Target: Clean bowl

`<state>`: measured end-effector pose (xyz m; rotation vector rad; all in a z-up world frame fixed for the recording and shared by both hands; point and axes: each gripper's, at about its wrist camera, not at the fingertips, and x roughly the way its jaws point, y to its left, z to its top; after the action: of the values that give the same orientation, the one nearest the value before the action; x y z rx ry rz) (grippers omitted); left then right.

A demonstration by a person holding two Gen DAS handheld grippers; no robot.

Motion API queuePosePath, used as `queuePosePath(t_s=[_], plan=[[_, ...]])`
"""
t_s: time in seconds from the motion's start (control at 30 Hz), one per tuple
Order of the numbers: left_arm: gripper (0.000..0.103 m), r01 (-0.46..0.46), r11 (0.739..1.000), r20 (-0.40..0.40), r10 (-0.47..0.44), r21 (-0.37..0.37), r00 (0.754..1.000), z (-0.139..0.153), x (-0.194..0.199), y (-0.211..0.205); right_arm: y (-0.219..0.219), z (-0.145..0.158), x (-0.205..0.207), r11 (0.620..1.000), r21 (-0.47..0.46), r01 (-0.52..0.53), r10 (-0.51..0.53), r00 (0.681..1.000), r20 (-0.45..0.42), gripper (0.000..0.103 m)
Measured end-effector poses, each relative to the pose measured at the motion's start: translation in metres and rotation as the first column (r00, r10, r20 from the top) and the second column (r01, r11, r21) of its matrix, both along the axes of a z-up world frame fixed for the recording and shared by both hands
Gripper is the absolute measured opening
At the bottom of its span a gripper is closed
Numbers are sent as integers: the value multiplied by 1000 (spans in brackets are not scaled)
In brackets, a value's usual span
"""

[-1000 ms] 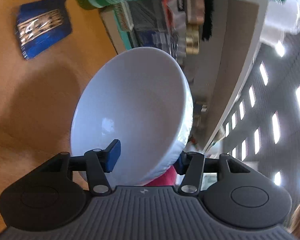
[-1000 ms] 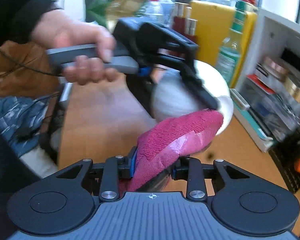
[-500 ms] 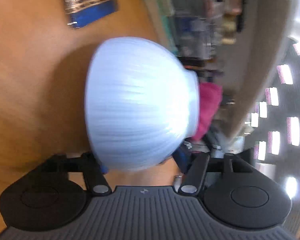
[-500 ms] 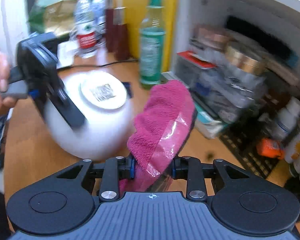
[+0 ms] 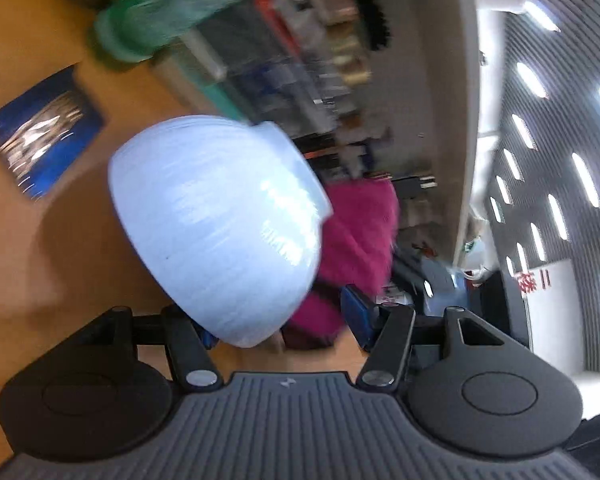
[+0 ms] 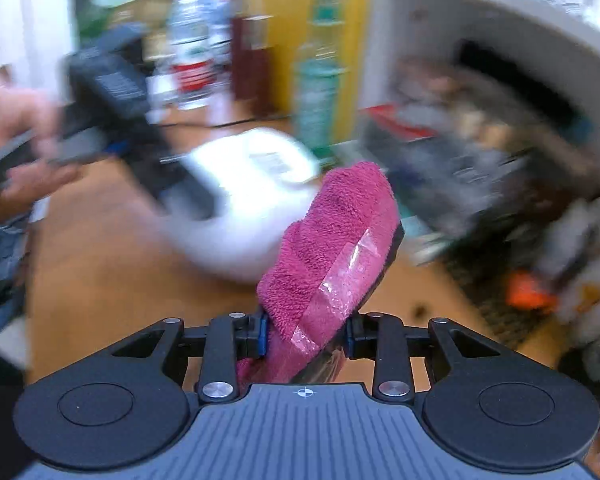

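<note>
A white ribbed bowl hangs tilted over the wooden table, its outer wall facing the left wrist camera. My left gripper is shut on its rim. In the right wrist view the bowl is blurred, with its labelled foot up, and the left gripper is clamped over its side. My right gripper is shut on a pink cloth pad patched with clear tape. The pad lies against the bowl's outer right side. The pink cloth also shows behind the bowl in the left wrist view.
A blue packet lies on the table left of the bowl. A green bottle stands by a white shelf unit full of small items. A yellow box, other bottles and a person's hand are further back.
The bowl has turned over in the left gripper, from showing its inside to showing its outer wall and foot. The pink cloth moved from under the bowl to its outer side.
</note>
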<state>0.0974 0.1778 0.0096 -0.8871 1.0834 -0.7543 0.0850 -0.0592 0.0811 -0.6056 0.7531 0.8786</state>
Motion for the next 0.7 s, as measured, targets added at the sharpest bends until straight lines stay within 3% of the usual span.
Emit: queuePosePath(t_s=[0.13,0.23,0.3,0.4,0.5,0.57,0.7], plan=[[65,-19,999,27,18,35,999,2,19,-1,29,-13,25,974,-139,-177,186,981,52,34],[65,-48,996,64,42,81,997,9,34,3,36,-18,25,943,-176,-283,295,955,45,34],[64,-18,993,83,8,117,996,17,45,-4,37,-18,23,930,-158,-331,338,941,23,34],[66,66,982,126,-90,178,988,32,57,-19,36,-21,18,936,-136,-325,330,944,17,34],[66,137,952,148,-182,275,972,44,67,-38,34,-25,15,960,-89,-264,266,964,12,34],[64,164,935,135,-216,315,967,43,72,-47,30,-31,10,979,-48,-200,200,980,-15,34],[64,208,908,81,-254,364,964,35,81,-62,20,-29,-20,977,32,-213,214,975,-54,34]])
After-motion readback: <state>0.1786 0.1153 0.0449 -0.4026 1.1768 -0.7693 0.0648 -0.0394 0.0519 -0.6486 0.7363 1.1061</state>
